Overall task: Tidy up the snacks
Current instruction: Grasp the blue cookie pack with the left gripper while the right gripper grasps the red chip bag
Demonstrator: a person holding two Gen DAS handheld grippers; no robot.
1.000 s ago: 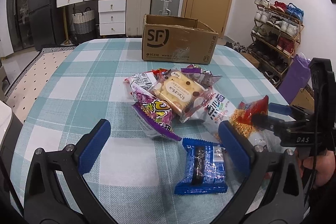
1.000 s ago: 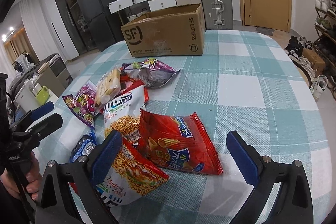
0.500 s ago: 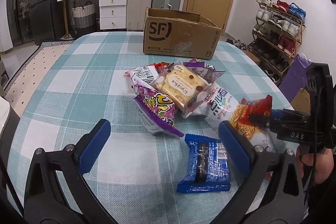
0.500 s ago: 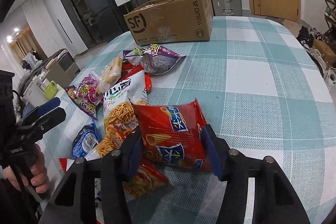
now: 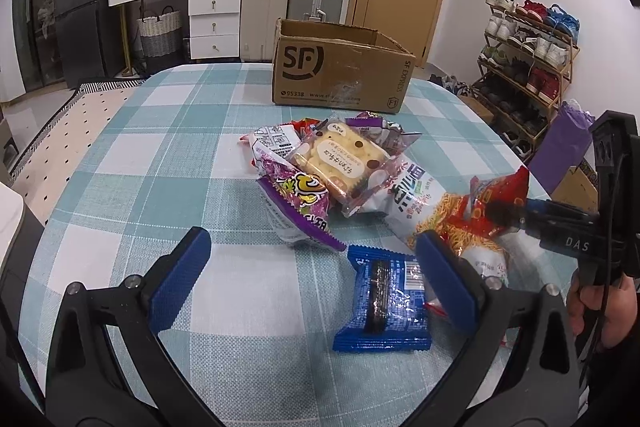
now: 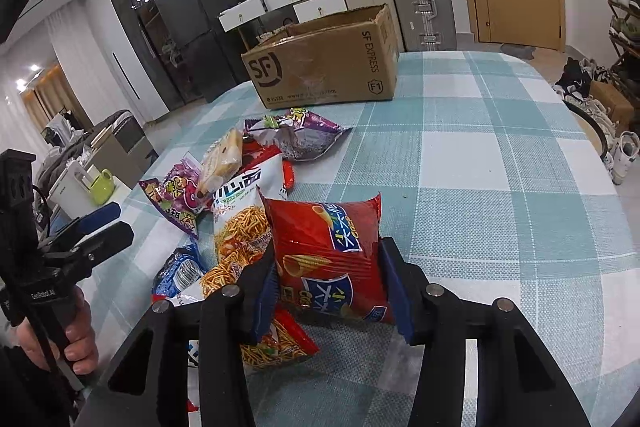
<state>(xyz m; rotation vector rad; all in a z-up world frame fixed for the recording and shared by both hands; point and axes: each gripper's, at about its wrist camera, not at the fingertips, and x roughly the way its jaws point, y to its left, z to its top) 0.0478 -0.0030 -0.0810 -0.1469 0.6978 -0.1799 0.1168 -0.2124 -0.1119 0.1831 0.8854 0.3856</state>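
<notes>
Right tool closing on red chip bag; left tool idle.

Right tool (image 6: pixel 328 291) had its jaws closing on the red chip bag (image 6: pixel 332 251), pads pressing both sides, bag raised just ahead of it over the noodle snack bag (image 6: pixel 240 227). Left tool (image 5: pixel 312 279) stood open above the table (image 5: pixel 160 155), blue biscuit pack (image 5: pixel 382 303) beside its right pad. Risk: the slick, air-filled bag may slip or burst if squeezed harder; the cardboard box (image 6: pixel 324 71) lay well ahead.

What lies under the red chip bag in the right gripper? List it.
Under the red chip bag, held by the closing right gripper, lies a noodle snack bag on the checked tablecloth. Anything further beneath is hidden.
</notes>
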